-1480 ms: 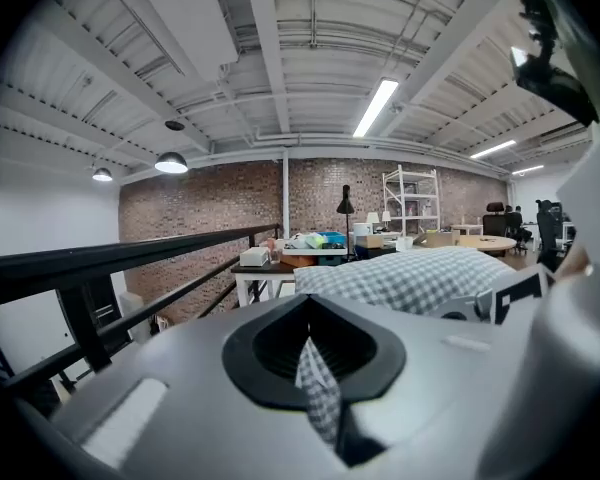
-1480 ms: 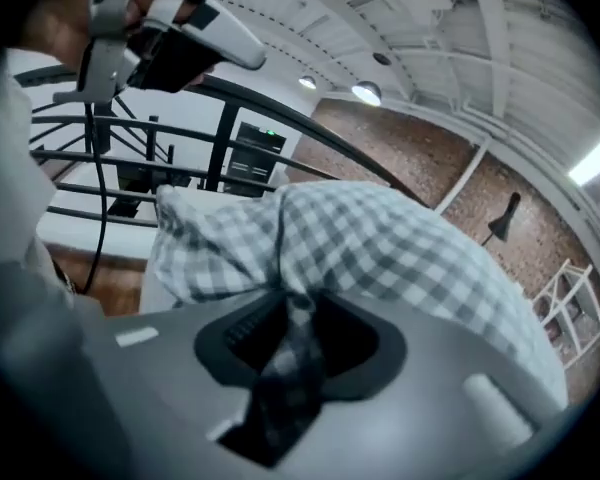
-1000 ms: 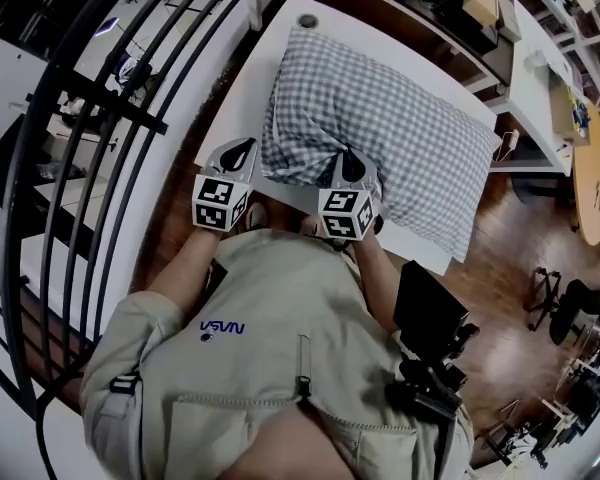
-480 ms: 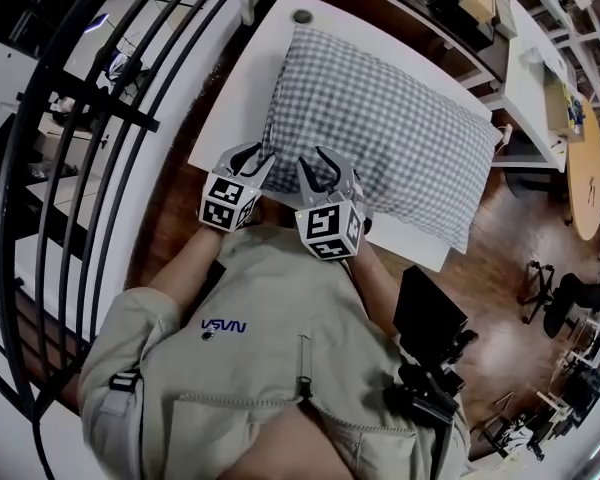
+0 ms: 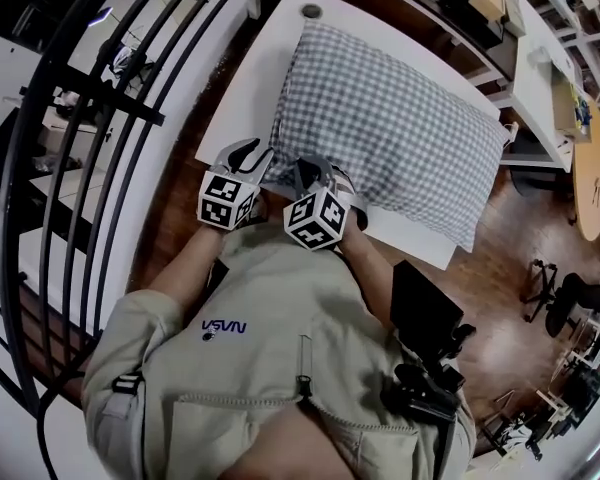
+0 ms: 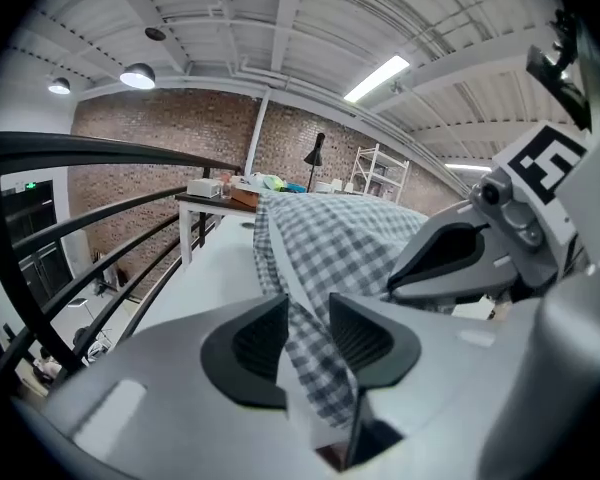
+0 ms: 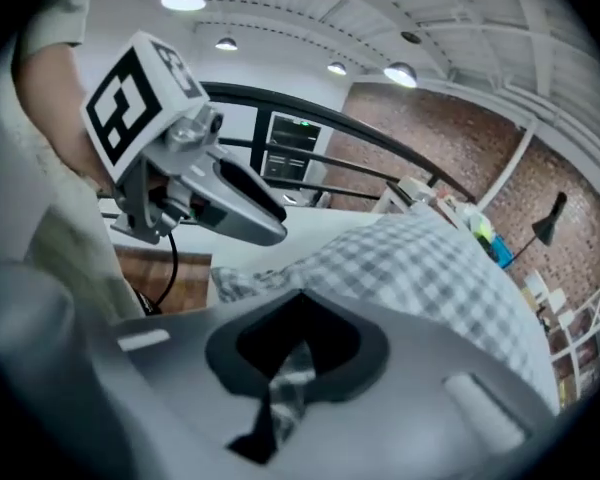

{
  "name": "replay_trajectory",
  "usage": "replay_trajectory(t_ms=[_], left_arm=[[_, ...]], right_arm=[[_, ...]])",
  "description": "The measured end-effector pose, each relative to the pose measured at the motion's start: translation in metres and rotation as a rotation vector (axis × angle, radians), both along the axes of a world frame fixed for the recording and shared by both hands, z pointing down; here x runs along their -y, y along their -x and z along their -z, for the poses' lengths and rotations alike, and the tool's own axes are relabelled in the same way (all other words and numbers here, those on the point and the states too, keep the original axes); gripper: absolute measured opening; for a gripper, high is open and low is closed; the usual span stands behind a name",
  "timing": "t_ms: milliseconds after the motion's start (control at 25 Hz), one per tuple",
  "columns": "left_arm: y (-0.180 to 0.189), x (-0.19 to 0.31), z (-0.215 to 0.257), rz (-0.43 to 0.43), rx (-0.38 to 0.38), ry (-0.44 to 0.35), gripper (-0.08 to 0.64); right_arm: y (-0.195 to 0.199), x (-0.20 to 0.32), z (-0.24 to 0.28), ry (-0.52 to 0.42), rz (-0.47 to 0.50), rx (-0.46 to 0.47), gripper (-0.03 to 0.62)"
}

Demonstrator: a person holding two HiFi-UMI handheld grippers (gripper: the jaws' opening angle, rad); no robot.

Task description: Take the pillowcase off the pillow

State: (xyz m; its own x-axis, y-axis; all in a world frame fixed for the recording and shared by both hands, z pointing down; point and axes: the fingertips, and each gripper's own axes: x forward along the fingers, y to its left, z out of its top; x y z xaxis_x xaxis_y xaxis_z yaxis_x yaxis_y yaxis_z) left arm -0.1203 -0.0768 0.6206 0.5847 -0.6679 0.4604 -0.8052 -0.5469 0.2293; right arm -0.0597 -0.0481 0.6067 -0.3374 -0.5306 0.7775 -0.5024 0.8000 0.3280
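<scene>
A pillow in a grey-and-white checked pillowcase (image 5: 390, 128) lies on the white table (image 5: 242, 88). Both grippers work its near corner, close together. My left gripper (image 5: 252, 156) stands open, and the case's loose edge (image 6: 325, 368) hangs between its pads (image 6: 308, 333) without being squeezed. My right gripper (image 5: 315, 170) has just closed; its jaws (image 7: 295, 353) are shut on a thin strip of the checked cloth (image 7: 290, 386). From the right gripper view the left gripper (image 7: 270, 230) shows beside the corner of the pillow (image 7: 430, 268).
A black curved railing (image 5: 70, 168) runs along the left of the table. Dark gear (image 5: 425, 318) hangs at the person's right hip. Across the wooden floor stand a round table (image 5: 590, 168), an office chair (image 5: 570, 303) and shelves.
The left jaws opened at the pillow's corner. The right gripper swung left along the near edge, opened, then shut on the cloth beside the left gripper.
</scene>
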Motion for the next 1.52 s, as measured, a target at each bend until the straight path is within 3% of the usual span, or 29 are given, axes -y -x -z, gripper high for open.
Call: replay_trajectory(t_ms=[320, 480, 640, 800, 840, 920, 960, 1080, 1280, 1520], left_arm=[[-0.013, 0.0, -0.001, -0.053, 0.001, 0.01, 0.127], [-0.032, -0.006, -0.001, -0.135, -0.048, 0.042, 0.118], [-0.065, -0.018, 0.0, -0.248, -0.132, 0.124, 0.16], [-0.076, -0.013, -0.017, -0.272, -0.143, 0.202, 0.17], [-0.076, -0.012, -0.02, -0.283, -0.122, 0.202, 0.147], [-0.075, -0.008, -0.021, -0.307, -0.068, 0.169, 0.017], [-0.074, -0.006, -0.017, -0.313, -0.054, 0.143, 0.015], [-0.062, 0.004, 0.006, -0.272, -0.078, 0.058, 0.012], [-0.024, 0.024, 0.053, -0.127, -0.217, -0.005, 0.011], [-0.007, 0.031, 0.071, -0.066, -0.309, 0.003, 0.011]], right_arm=[[-0.027, -0.006, 0.048, -0.005, -0.173, 0.198, 0.006], [-0.05, -0.011, 0.069, -0.017, -0.273, 0.31, 0.005], [-0.065, -0.018, 0.073, -0.016, -0.316, 0.338, 0.006], [-0.065, -0.022, 0.066, -0.013, -0.321, 0.343, 0.006], [-0.065, -0.023, 0.064, -0.012, -0.323, 0.344, 0.005], [-0.067, -0.023, 0.061, -0.012, -0.332, 0.345, 0.006], [-0.069, -0.023, 0.06, -0.013, -0.339, 0.345, 0.006], [-0.075, -0.022, 0.059, -0.026, -0.36, 0.346, 0.005], [-0.09, -0.017, 0.059, -0.048, -0.39, 0.324, 0.006], [-0.132, -0.016, 0.049, -0.088, -0.42, 0.152, 0.005]])
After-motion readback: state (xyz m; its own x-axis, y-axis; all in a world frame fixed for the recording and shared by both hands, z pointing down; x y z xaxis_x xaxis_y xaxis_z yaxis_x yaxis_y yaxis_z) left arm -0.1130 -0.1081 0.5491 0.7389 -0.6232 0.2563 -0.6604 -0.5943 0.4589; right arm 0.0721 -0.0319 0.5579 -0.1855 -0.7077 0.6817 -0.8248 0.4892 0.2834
